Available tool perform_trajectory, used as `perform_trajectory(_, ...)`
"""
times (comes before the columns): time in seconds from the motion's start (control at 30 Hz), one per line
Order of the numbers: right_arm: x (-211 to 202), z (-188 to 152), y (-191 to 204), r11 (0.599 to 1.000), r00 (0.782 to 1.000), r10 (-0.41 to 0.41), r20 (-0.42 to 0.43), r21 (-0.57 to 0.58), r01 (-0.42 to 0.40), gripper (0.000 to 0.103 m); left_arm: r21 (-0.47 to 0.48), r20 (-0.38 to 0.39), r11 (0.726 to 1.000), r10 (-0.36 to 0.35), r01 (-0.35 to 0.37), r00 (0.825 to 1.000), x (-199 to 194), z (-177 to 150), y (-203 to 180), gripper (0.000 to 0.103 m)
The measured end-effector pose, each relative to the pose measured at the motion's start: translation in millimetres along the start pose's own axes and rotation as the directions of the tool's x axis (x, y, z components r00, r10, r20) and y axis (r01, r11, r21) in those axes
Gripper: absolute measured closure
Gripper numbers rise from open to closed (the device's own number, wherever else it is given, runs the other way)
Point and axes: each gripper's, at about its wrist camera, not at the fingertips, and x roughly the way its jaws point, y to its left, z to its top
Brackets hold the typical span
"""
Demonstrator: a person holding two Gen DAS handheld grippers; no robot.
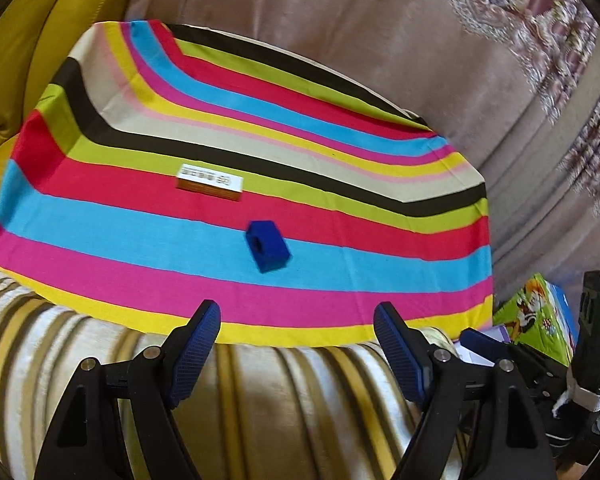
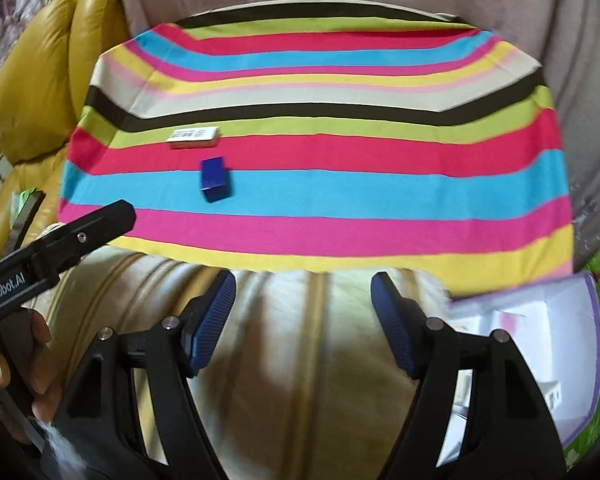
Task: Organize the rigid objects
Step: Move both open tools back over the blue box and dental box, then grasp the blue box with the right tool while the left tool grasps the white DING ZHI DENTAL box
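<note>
While both my left gripper (image 1: 296,344) and right gripper (image 2: 303,318) hover spread and empty, the blue block (image 1: 267,246) and white box (image 1: 210,182) lie near each other on the striped cloth (image 1: 380,240), awaiting sorting.

A small blue block (image 1: 267,246) with a dark recess in one face lies on its side, skewed, on the light-blue stripe. Near it but apart, a flat white box (image 1: 209,182) with dark print and an orange side rests on the red stripe.
</note>
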Motion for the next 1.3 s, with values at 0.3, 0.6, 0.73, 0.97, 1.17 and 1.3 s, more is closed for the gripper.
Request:
perform_trajectory(0.3, 34.5, 24.0, 40.2, 0.997, 0.997, 0.053, -0.052, -0.05, -0.056, 0.03, -0.053, 0.012, 0.998, 0.043, -0.042, 0.999, -6.3, 9.7, 39.4, 0.023)
perform_trajectory(0.6, 72.3, 46.1, 73.7, 0.99, 0.993, 0.076, -0.094, -0.114, -0.086, 0.03, -0.067, 0.007, 0.996, 0.067, -0.066, 0.998, -7.1, 20.0, 68.2, 0.023)
perform_trajectory(0.73, 85.9, 54.9, 79.9, 0.988, 0.991, 0.079, -0.108, -0.123, -0.092, 0.03, -0.062, 0.007, 0.994, 0.096, -0.096, 0.995, -3.7, 30.1, 78.1, 0.023)
perform_trajectory(0.97, 111.2, 68.9, 83.2, 0.986, 0.987, 0.08, -0.141, -0.135, -0.099, 0.042, -0.047, -0.007, 0.989, 0.14, -0.14, 0.99, 11.5, 50.2, 89.4, 0.023)
perform_trajectory(1.17, 126.5, 75.0, 88.7, 0.981, 0.983, 0.088, -0.162, -0.156, -0.114, 0.045, -0.038, -0.034, 0.986, 0.159, -0.161, 0.987, 31.1, 66.2, 94.2, 0.023)
perform_trajectory(1.3, 136.6, 79.8, 91.1, 0.98, 0.98, 0.092, -0.175, -0.16, -0.121, 0.05, -0.031, -0.055, 0.985, 0.166, -0.168, 0.985, 44.2, 71.0, 94.1, 0.023)
